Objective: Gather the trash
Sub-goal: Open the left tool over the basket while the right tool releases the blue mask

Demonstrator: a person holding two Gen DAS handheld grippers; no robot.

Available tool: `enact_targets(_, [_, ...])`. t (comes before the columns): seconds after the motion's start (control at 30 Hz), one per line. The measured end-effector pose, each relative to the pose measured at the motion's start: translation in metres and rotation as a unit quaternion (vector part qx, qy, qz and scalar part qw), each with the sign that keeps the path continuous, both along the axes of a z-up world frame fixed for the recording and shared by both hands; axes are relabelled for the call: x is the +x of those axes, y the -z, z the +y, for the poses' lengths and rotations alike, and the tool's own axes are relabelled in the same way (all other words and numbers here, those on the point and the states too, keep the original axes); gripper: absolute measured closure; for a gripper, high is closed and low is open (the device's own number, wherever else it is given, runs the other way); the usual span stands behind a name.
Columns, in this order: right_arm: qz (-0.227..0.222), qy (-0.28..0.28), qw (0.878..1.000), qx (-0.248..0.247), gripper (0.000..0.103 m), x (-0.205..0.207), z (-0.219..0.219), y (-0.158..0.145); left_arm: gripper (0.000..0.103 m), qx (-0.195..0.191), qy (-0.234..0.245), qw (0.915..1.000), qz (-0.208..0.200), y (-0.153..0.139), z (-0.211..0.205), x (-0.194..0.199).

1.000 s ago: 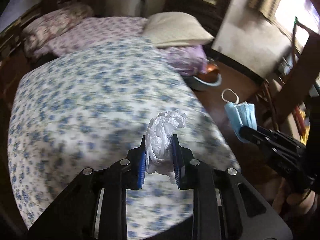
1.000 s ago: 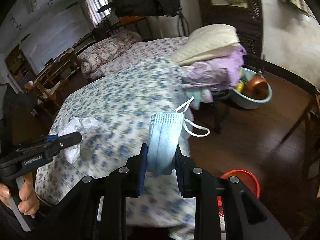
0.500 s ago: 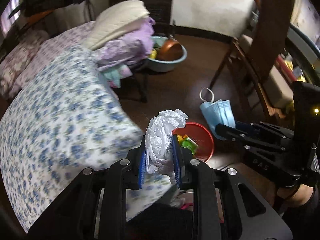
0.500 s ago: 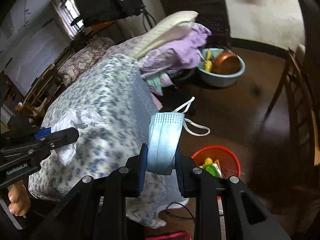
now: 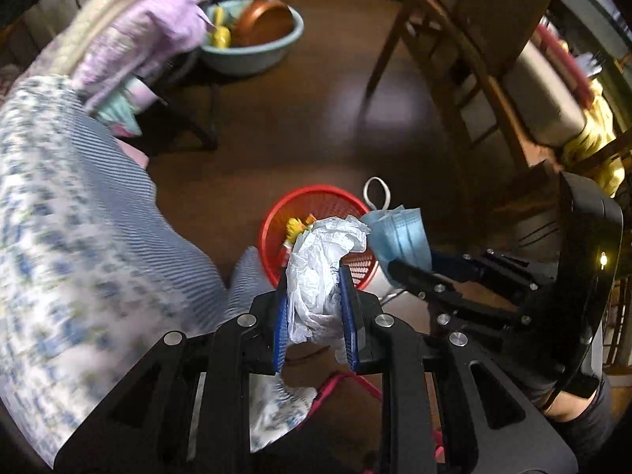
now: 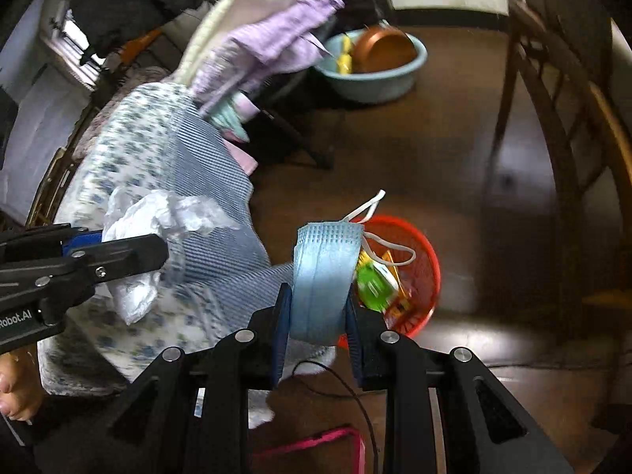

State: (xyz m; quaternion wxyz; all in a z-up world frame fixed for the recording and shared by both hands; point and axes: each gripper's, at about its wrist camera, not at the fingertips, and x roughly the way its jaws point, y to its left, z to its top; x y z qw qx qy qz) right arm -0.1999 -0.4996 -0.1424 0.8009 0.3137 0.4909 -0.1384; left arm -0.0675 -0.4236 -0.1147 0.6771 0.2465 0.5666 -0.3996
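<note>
Left gripper: we've got the left gripper (image 5: 314, 308) pointing steeply down, blue pads nearly together and pinched on a crumpled white plastic bag (image 5: 322, 272) that bulges up out of the gap.
Right gripper: our right gripper (image 6: 318, 316) is clamped narrow on a folded blue face mask (image 6: 324, 272), its white ear loops (image 6: 385, 251) flopping out to the right.
Side by side: in the left view we see the right gripper (image 5: 399, 266) coming in from the right with the mask (image 5: 399, 233) just beside the bag; in the right view the left gripper (image 6: 158, 251) reaches in from the left with the bag (image 6: 154, 221).
Bin: a red mesh wastebasket (image 5: 316, 201) sits on the floor right behind both pieces of trash; in the right view the wastebasket (image 6: 428, 272) is just right of the mask.
In the bin: we can make out yellow and green wrappers (image 6: 373, 286) already inside.
Bed: a blue-flowered bedspread (image 5: 71, 237) fills the left side, hanging to the floor near the bin.
Far left: a pile of purple and cream bedding (image 6: 260, 39) is stacked on a dark stool.
Far floor: a pale blue basin (image 6: 375, 75) holds a copper-coloured bowl (image 6: 385, 51).
Right side: a wooden chair (image 6: 553, 126) stands on the dark brown floor (image 5: 284, 126).
Near floor: something pink (image 6: 316, 444) lies close by with a thin black cable across it; we can't tell what it is.
</note>
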Motion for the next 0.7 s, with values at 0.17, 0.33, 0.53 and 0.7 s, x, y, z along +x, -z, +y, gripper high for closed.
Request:
enact_targets(0.17, [0.017,0.002,1.0,0.02,0.076,0.004,-0.006,0.033,0.077,0.031,0.005,0.9994,0.015,0.037,-0.024,0.001])
enact_targets(0.33, [0.028,0.009,0.999,0.035,0.076,0.008,-0.014,0.061,0.076,0.048,0.001,0.9985,0.028,0.062,-0.035,0.009])
enact_targets(0.53, [0.031,0.032,0.999,0.024,0.04,0.011,-0.02,0.077,0.071,0.068,-0.006,0.9967,0.043,0.086,-0.042,0.019])
enact_targets(0.7, [0.039,0.031,0.999,0.021,0.037,0.017,-0.021,0.084,0.043,0.073,-0.015,0.9962,0.045,0.093,-0.041,0.019])
